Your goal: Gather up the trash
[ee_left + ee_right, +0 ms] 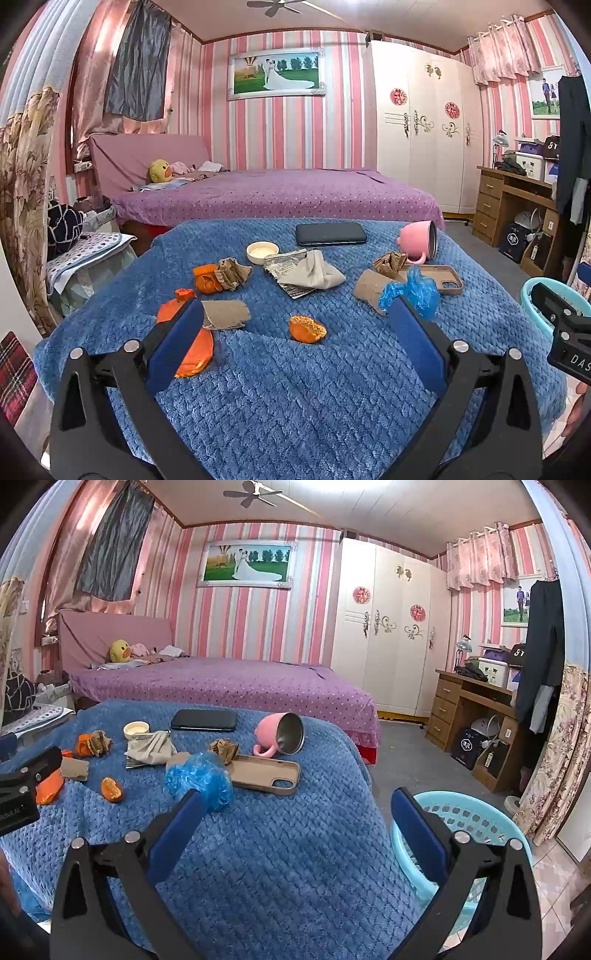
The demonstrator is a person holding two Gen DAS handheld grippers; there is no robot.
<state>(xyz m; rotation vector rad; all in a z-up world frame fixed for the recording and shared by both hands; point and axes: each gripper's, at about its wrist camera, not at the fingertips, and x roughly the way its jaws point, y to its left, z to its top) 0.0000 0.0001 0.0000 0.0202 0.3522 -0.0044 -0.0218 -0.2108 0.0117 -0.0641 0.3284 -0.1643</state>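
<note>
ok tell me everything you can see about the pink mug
The pink mug lies tipped on its side on the blue blanket, open mouth facing the camera and rightward. Its outside looks matte pink, its inside shiny metal, apparently empty. The looped handle points down onto the blanket, close to the tan phone case. Neither hand-held gripper touches it.

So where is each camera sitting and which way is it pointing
Left wrist: on the left tool, looking across the blue blanket at the scattered trash; its open fingers and the right tool's edge show.
Right wrist: on the right tool, over the blanket's right edge and the basket; open fingers show.
Shared: blue bag, pink mug.
</note>
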